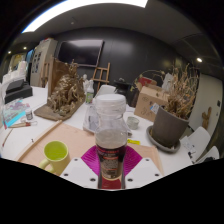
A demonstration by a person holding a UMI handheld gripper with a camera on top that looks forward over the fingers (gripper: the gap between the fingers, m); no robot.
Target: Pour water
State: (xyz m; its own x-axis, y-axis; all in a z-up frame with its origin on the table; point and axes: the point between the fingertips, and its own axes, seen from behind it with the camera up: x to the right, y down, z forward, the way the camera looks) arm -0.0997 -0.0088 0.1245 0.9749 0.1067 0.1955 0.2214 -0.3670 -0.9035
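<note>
Gripper view: gripper (111,172) pinches the water bottle (111,135) upright between both pads, held vertical so nothing spills. Green cup (55,153) sits near left on the table (28,135), likely the pour target.

Bottle (111,140), clear plastic with white cap and label: one, standing between the two fingers of the tool (112,168)
Cup (55,153), yellow-green: one, on the bench (25,135)
Tool: one, with two fingers and two magenta pads (93,160)
Pot (167,128), dark, with dried stems: one
Bunches of dried plants (66,92) on the bench: at least two, counting the one in the pot
Wooden easel (102,73): one
Bench: one
Small things further back: too unclear to count
</note>
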